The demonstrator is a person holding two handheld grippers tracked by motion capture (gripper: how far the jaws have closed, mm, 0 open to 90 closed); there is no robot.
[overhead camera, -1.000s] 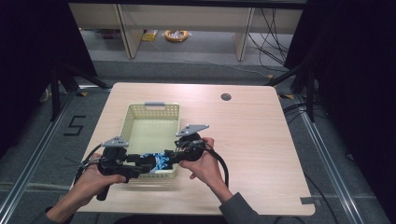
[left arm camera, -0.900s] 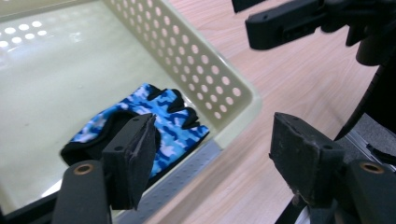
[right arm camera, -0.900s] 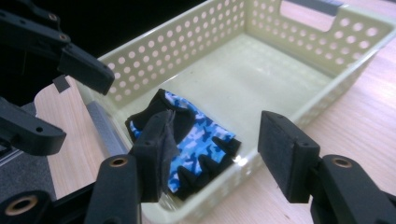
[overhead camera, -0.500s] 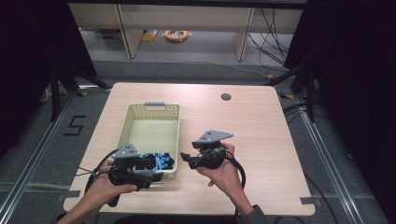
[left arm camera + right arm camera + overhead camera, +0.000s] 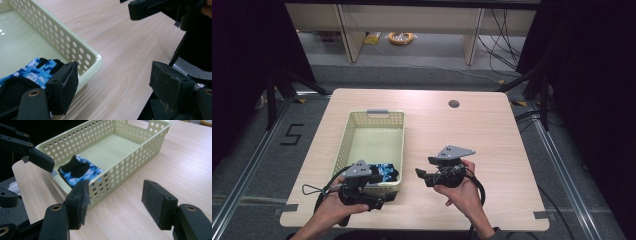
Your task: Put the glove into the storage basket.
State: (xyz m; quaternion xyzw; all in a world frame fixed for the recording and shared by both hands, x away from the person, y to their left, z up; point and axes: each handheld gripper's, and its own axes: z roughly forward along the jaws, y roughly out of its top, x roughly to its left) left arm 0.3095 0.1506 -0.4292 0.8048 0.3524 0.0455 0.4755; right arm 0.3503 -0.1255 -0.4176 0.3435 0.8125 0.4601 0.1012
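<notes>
I see the blue camouflage glove (image 5: 80, 171) lying in the near end of the pale green perforated basket (image 5: 377, 116), against its front wall. My left tongs (image 5: 379, 204) hang at the basket's near right corner, jaws just opened wide, nothing between them. My right tongs (image 5: 421, 175) sit just right of the basket over bare surface (image 5: 482, 130), jaws just opened too, empty. The surface beyond is free to its far and right edges.
</notes>
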